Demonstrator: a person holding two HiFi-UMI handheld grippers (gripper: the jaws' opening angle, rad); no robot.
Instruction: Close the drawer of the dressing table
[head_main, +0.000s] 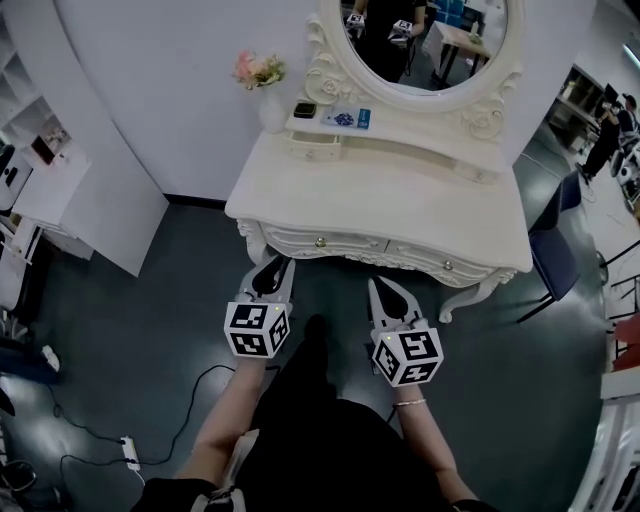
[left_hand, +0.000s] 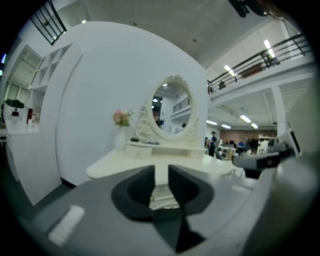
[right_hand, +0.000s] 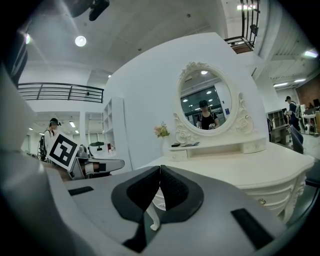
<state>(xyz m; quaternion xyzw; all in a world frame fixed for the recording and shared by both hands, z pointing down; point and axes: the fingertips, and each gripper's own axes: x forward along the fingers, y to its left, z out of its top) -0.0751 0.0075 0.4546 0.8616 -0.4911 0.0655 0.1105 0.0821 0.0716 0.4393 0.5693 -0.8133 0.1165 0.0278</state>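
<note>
Left gripper (head_main: 272, 266): we hold it in the lower centre of the head view, aimed at the counter's front and just short of it.
Left fingers (left_hand: 136, 192): open. We see a clear gap between them with nothing in it, and only the counter's carved edge shows through.
Right gripper (head_main: 380, 287): we hold it just right of the left one, also aimed at the counter and a little further from it.
Right fingers (right_hand: 176, 187): closed, with the tips meeting and nothing held.
Counter (head_main: 400, 190): white with a curved front, it fills the middle of the head view.
Drawer (head_main: 345, 243): it sits under the counter's front edge at the centre of the frame and looks pushed in, with no gap we can see. Its knob (head_main: 320, 241) is just above and right of the left fingertips.
Second drawer (head_main: 450, 266): it lies to the right of the first and is likewise flush.
Mirror (head_main: 425, 40): oval, at the top centre, standing at the back of the counter.
Vase (head_main: 272, 108): white, holding pink flowers (head_main: 258, 68), at the counter's back left corner.
Shelf (head_main: 400, 130): it runs below the mirror and carries a dark item (head_main: 304, 109) and a blue card (head_main: 348, 118).
Floor (head_main: 150, 300): dark, with a cable (head_main: 190, 395) running to a power strip (head_main: 127, 452) at the lower left.
Chair (head_main: 555, 262): dark, at the right edge beside the counter.
</note>
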